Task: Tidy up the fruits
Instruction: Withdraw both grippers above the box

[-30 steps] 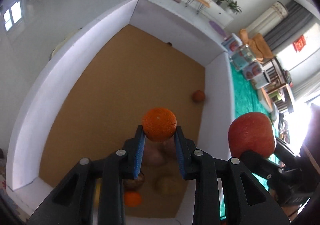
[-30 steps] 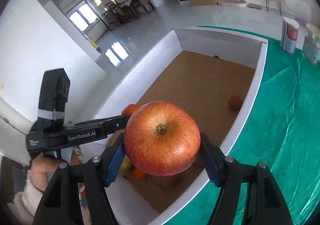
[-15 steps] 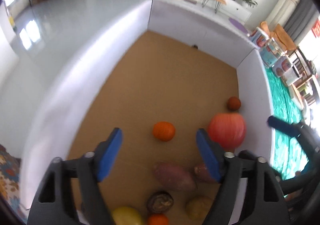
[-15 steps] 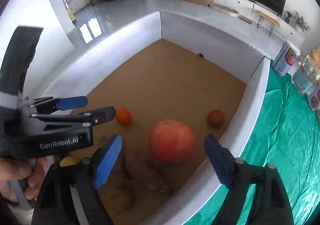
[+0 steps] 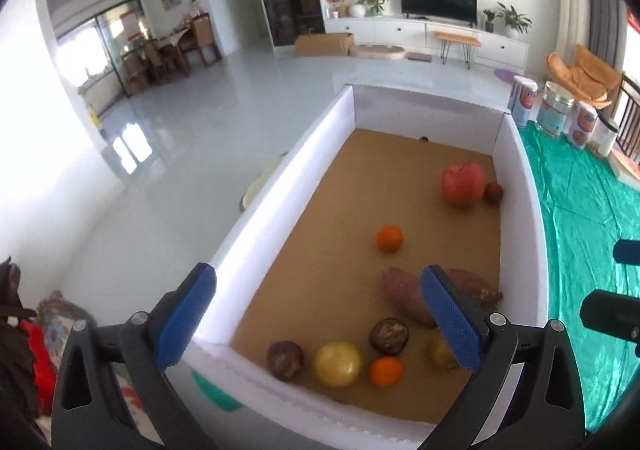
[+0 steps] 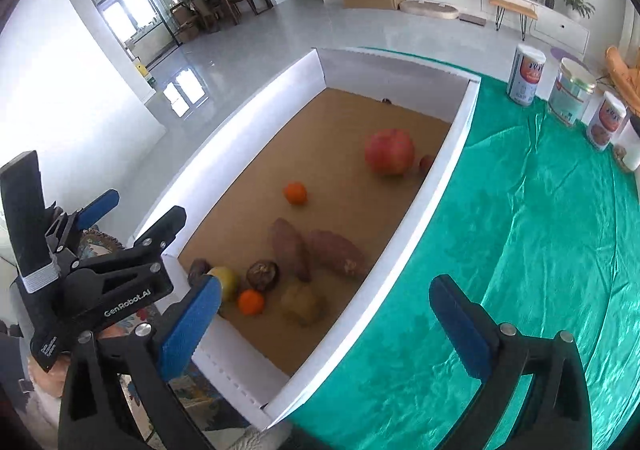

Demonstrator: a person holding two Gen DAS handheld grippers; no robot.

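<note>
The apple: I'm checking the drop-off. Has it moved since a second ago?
Yes. It left the right hand-held gripper and now rests on the box floor by the right wall, touching the small reddish fruit.

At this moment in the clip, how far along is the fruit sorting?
Looks done: the apple and one orange lie apart from the rest, toward the far end of the white box. In hand: nothing; the left gripper and right gripper are both open and empty. Likely left: the near-end cluster, with a second orange, a yellow fruit and two sweet potatoes.
</note>
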